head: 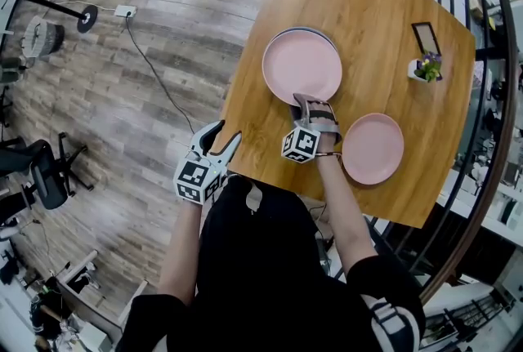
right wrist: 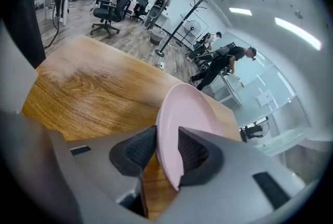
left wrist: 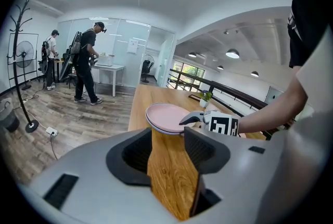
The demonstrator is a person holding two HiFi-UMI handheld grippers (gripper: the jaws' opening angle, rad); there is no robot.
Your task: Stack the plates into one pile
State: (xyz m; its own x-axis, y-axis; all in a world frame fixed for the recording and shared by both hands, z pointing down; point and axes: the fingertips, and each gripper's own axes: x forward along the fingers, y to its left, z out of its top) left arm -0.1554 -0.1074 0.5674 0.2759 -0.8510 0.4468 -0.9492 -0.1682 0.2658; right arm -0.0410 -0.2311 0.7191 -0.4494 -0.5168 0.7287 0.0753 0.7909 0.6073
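My right tongs (head: 310,101) stand spread, seemingly slack, around the near rim of the pile (head: 301,64); left tongs (head: 225,134) spread, empty. The lone plate (head: 373,148) lies on the bench (head: 368,15) just right of the right tongs.

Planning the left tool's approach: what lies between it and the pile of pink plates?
Only bare wooden tabletop, as the left gripper view shows; the right tool sits aside, at the rim of the pile.
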